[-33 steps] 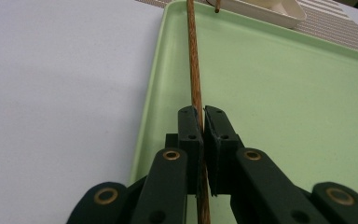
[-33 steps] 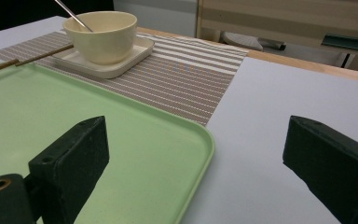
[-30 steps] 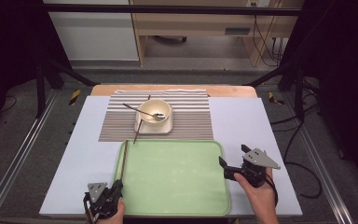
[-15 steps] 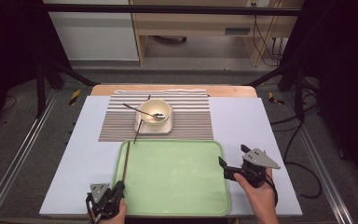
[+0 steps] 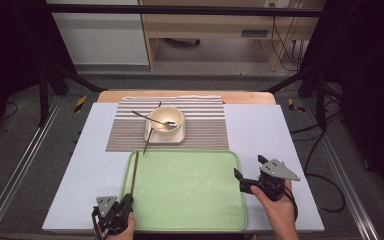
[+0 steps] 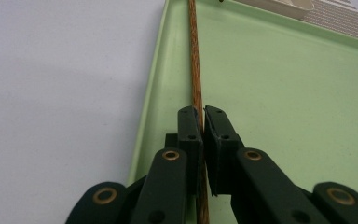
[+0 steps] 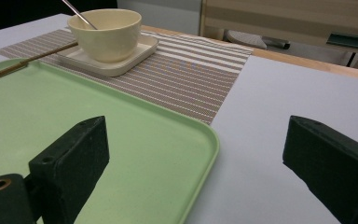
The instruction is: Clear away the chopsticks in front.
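At the tray's left edge my left claw stays clamped on the chopstick, slightly nearer me than before; my right claw still gapes wide, empty, at the right rim.

Green tray floor bare across middle and right: I have open passage there. Chopstick lies along tray's left rim, pinched in my left tool, blocks that edge. Bowl with spoon on saucer stands beyond tray's far rim. Counter right of placemat free; my right tool gapes beside tray's right rim.
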{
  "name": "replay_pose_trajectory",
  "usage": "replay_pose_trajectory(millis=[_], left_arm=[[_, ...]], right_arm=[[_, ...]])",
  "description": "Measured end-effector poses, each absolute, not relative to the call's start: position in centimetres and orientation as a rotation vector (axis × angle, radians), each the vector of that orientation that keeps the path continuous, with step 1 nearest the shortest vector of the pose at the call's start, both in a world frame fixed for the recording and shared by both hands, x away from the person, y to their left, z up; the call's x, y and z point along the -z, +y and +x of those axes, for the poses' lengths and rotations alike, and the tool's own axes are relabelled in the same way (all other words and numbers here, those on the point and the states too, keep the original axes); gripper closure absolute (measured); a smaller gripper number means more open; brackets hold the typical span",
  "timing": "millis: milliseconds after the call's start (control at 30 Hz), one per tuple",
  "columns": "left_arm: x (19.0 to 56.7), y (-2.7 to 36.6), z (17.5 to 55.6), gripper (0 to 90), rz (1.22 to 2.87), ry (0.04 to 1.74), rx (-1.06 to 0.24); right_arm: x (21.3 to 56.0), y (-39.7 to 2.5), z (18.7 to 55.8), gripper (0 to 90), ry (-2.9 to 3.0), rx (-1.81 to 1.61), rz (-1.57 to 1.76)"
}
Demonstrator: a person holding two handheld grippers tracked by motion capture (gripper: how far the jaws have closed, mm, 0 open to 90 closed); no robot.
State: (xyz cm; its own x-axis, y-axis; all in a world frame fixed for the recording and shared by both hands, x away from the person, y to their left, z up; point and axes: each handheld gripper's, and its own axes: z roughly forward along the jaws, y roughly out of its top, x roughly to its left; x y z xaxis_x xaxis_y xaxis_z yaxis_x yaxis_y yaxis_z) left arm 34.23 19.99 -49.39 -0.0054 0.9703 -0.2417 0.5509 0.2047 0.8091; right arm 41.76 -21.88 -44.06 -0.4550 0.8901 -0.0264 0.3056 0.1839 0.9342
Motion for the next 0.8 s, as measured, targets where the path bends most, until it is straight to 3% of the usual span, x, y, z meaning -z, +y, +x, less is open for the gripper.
replay_pose_trajectory(millis=[567,800], left_arm=[[48.5,19.8,34.3,78.6,1.450,1.632,-0.704],[47.0,20.1,35.9,65.5,1.480,1.561,-0.742]], right_arm=[[44.1,-21.8,41.8,7.3,1.880,-1.273,1.122],[44.2,-22.0,42.0,7.2,1.877,-1.261,1.126]])
